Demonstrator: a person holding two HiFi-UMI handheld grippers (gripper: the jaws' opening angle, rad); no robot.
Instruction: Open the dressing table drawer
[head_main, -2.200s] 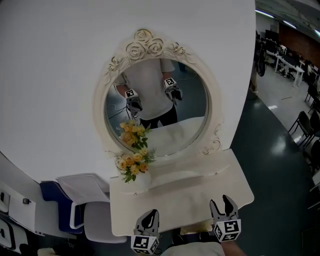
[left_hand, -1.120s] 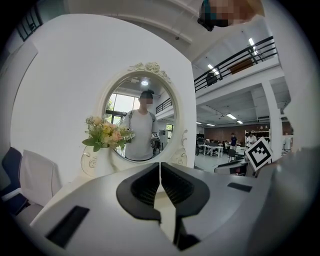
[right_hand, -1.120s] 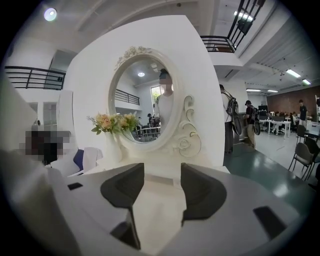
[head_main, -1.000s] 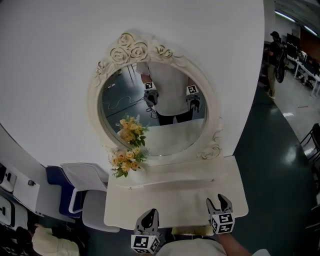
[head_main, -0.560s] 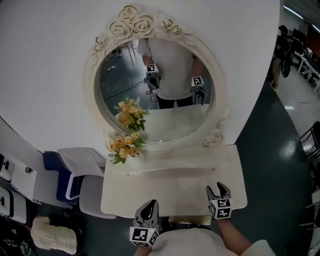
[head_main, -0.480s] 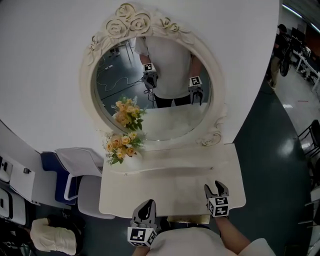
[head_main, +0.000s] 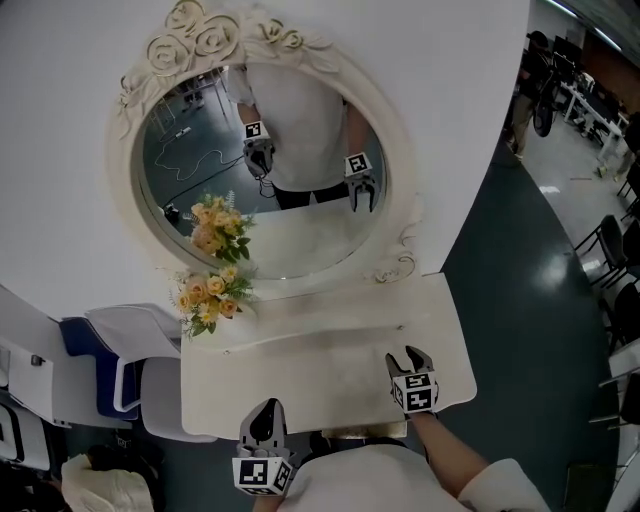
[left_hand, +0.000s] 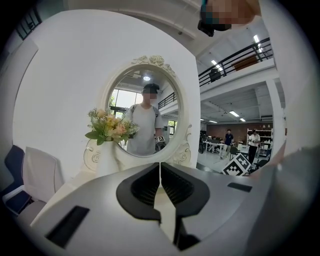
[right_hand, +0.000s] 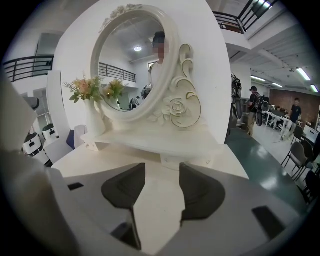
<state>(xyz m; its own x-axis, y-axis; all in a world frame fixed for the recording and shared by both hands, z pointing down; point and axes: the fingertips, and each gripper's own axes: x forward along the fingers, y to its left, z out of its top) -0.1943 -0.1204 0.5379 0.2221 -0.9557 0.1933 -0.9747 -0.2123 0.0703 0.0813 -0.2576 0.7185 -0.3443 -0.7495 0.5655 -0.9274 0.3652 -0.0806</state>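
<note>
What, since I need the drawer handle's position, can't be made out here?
- Drawer front and handle: head view, tucked under the cream dressing-table top and the person's white shirt; both gripper views, below the frame.
- Distant standing people: right gripper view, too small for detail.

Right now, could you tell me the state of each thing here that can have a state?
Left gripper: shut, nothing between the jaws, near the front edge of the tabletop.
Right gripper: open, nothing between the jaws, above the tabletop.
Drawer: not clearly in view; open or shut cannot be told.
Flowers: upright, at the tabletop's back left.
</note>
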